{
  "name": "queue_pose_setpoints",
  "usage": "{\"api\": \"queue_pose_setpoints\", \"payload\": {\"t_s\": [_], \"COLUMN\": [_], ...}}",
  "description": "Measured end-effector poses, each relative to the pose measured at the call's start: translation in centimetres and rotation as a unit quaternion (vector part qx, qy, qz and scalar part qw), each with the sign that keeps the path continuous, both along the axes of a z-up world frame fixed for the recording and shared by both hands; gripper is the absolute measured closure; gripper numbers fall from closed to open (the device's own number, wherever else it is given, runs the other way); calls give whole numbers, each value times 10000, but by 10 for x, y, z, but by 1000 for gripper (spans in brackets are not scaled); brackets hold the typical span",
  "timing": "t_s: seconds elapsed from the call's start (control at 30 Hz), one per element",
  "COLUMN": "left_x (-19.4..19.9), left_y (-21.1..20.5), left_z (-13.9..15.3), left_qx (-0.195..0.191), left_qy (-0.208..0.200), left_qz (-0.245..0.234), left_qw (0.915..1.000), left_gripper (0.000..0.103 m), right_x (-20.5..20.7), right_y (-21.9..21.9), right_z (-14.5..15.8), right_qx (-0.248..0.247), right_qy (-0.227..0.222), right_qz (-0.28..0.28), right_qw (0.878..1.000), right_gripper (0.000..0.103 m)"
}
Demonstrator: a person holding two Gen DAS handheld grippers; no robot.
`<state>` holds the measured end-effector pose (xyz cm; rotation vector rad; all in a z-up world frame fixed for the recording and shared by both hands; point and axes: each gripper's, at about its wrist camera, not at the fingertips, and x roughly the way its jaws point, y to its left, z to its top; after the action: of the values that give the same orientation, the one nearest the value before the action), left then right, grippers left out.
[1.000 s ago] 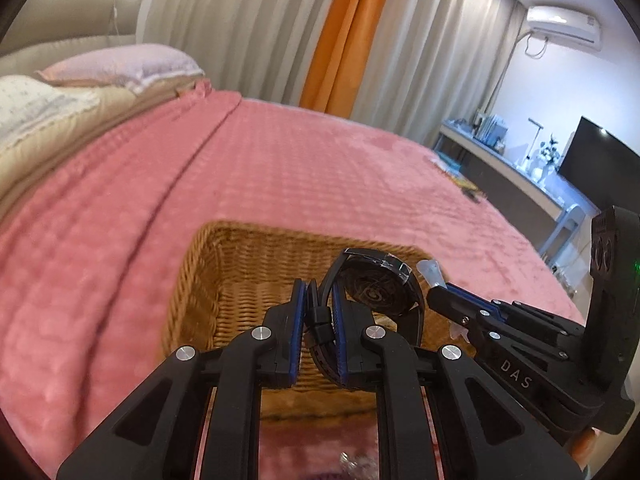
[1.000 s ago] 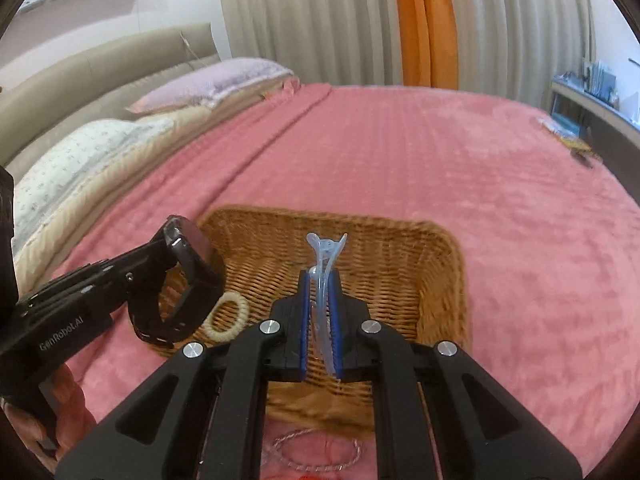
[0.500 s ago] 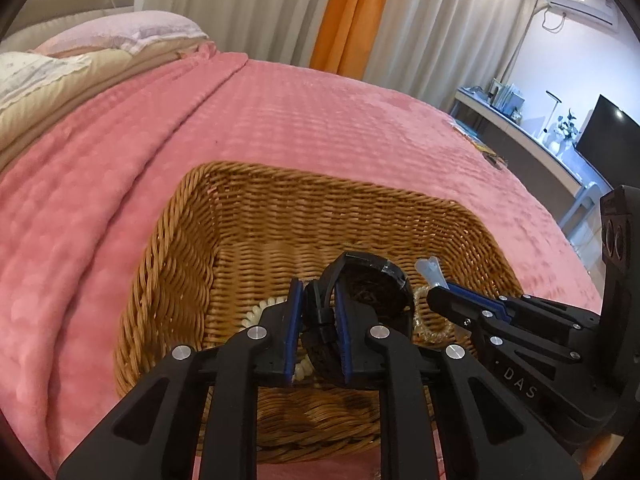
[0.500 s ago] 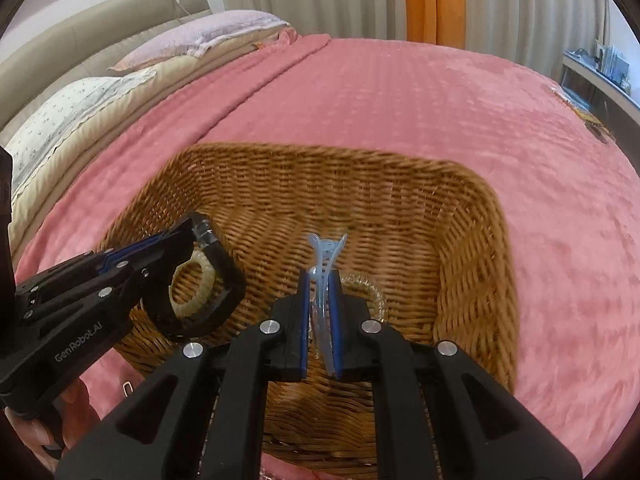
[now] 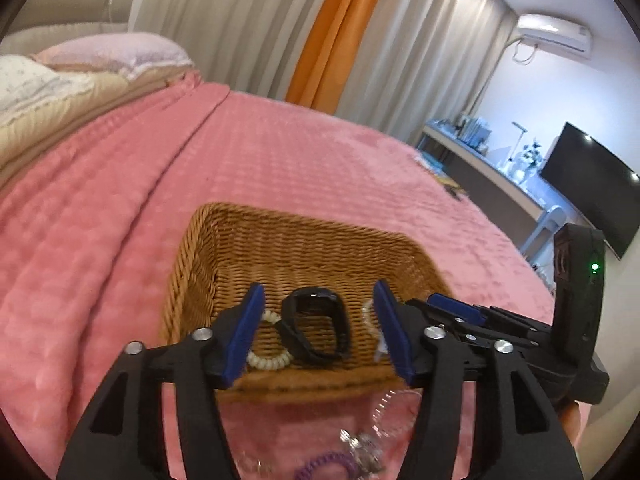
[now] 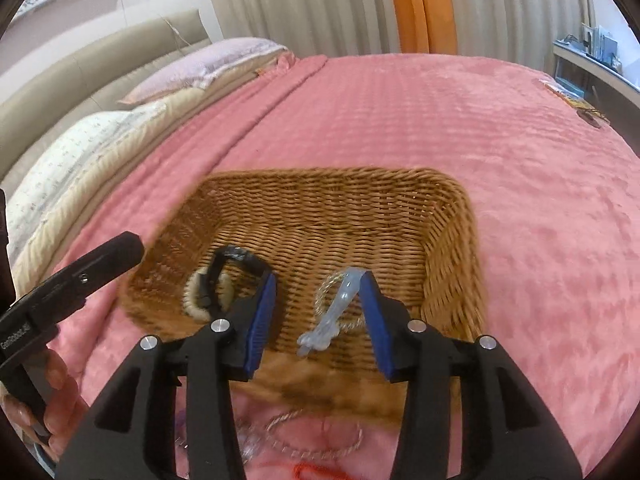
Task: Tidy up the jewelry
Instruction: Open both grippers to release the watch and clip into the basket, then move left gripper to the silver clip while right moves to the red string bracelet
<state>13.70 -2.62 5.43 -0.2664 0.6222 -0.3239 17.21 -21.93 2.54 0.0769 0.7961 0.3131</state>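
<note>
2 grippers over the wicker basket [image 6: 452, 216], which sits on a pink bedspread [image 5: 280, 152]. Both w/ jaws spread wide, nothing held.

L gripper [image 5: 316, 332]: blue pads [image 5: 244, 336] apart, seen just above basket's near edge. Black watch [image 5: 316, 328] lies on basket floor between them, strap looped, touching neither pad. Cream coil hair tie [image 5: 266, 356] lies right beside watch, partly behind L pad. In R wrist view the watch [image 6: 228, 276] overlaps the coil tie [image 6: 200, 300], near-L part of basket.

R gripper [image 6: 320, 316]: pads [image 6: 260, 320] apart. Pale blue hair clip [image 6: 332, 316] in the gap, tilted, upper end close to R pad; contact w/ pad can't tell. Clip lies across a thin beaded bracelet [image 6: 328, 288] on basket floor, near-centre.

Outside basket, on bedspread at near side: purple coil tie [image 5: 328, 468], small silver charm piece [image 5: 360, 446], clear beaded loop [image 5: 384, 408]; R view shows a thin chain [image 6: 304, 436] and a red cord [image 6: 320, 470], both blurred.

Bkgd: pillows [image 6: 100, 136], orange curtain [image 5: 320, 40], TV [image 5: 588, 188].
</note>
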Motion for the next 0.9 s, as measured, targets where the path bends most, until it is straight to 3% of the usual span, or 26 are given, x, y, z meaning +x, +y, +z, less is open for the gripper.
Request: {"api": "queue_pose_setpoints", "payload": {"t_s": [0.17,0.33,0.6,0.73,0.9], "left_x": [-56,-103,-130,-127,-122], "left_y": [4,1,-5,-12,-17], "left_z": [19,10,-42,-69,-89], "left_qx": [-74,-10,96,41,129], "left_qy": [-376,-348,434,832,1072], "left_qz": [-86,-162,-251,-496,-492], "left_qw": [9992,9993,9987,9953,9929], "left_gripper": [44,44,46,46,49], "right_x": [-46,-89,-126,-127,-112], "right_y": [-6,-6,-11,-24,-44], "right_z": [16,14,-13,-26,-47], "right_qx": [33,-60,-167,-298,-206], "right_qy": [-256,-374,-346,-318,48], "right_qz": [77,141,-39,-306,-489], "right_qw": [9996,9992,9993,9986,9986], "right_gripper": [62,62,62,62,62]}}
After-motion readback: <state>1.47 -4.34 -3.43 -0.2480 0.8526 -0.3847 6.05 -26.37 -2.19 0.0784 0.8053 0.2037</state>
